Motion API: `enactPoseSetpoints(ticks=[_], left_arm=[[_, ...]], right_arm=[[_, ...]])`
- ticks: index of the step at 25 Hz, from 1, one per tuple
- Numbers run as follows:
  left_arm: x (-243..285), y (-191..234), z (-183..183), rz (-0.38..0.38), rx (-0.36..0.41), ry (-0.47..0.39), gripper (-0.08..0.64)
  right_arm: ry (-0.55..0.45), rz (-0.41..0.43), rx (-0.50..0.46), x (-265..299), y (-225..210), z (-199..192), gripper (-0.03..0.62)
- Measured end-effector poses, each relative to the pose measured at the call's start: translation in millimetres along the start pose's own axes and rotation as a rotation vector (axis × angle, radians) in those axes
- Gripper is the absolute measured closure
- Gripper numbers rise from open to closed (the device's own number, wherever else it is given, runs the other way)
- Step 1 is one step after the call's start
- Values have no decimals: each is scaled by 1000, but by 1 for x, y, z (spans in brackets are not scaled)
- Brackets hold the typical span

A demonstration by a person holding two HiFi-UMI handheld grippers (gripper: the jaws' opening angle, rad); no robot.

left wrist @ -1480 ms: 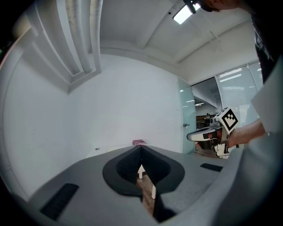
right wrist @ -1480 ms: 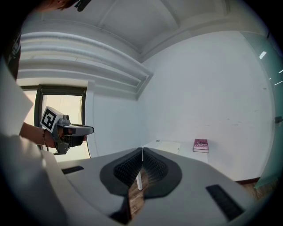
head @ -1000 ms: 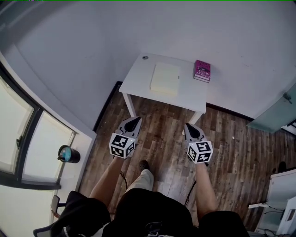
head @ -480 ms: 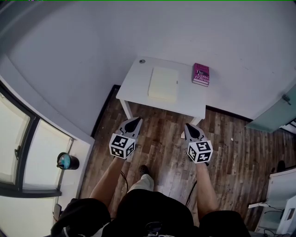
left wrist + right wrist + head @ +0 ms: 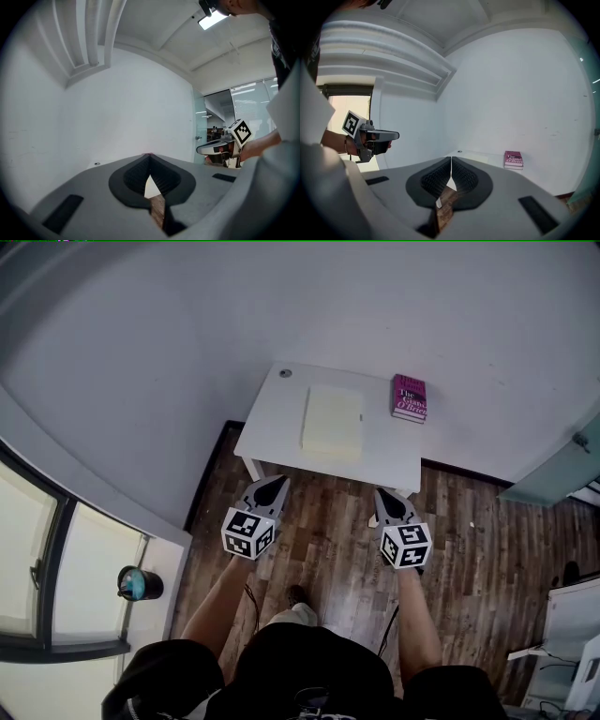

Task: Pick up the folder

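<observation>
Left gripper (image 5: 273, 483): shut completely, tips pressed together, nothing held. Right gripper (image 5: 383, 495): the same, closed on nothing. Both held side by side over the wooden floor (image 5: 328, 531), pointing toward the white table (image 5: 267, 427), not yet above it.

On the table, lying flat near the middle: the pale yellow folder (image 5: 332, 421), well apart from both grippers. To its right, close to the wall (image 5: 422, 306), a pink book (image 5: 410, 397), apart from the folder. Near the far left corner of the table, a small round fitting (image 5: 285, 373).

Possible troubles, given only as a judgement:
- No way to take the folder with the tips closed like this. Necessary to open before reaching it.
- Very little edge to catch on a thing lying so flat. Likely to push it along the smooth top, toward the wall or the book, instead of gripping it.
- Probably thin and flexible, so possible to bend it or let it fall open if pinched at one corner only.
- Also a risk of knocking the near table edge when coming in low.
</observation>
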State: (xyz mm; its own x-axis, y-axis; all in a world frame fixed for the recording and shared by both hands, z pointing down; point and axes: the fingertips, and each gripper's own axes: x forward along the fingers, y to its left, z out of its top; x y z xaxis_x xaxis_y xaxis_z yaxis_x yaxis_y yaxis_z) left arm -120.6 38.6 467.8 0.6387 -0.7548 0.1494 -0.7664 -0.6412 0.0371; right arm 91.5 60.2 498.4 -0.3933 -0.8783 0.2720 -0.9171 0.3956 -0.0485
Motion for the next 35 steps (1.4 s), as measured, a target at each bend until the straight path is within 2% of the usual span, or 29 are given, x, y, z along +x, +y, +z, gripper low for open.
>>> enactPoseSetpoints(ticks=[13,35], left_arm=[[19,57,-2,-20,-18,-6,540],[8,101,-9,-9,-38,-13,540]], right_arm=[[7,-22,5,55,9,9,568],[11,-30,-10,84,32,14,568]])
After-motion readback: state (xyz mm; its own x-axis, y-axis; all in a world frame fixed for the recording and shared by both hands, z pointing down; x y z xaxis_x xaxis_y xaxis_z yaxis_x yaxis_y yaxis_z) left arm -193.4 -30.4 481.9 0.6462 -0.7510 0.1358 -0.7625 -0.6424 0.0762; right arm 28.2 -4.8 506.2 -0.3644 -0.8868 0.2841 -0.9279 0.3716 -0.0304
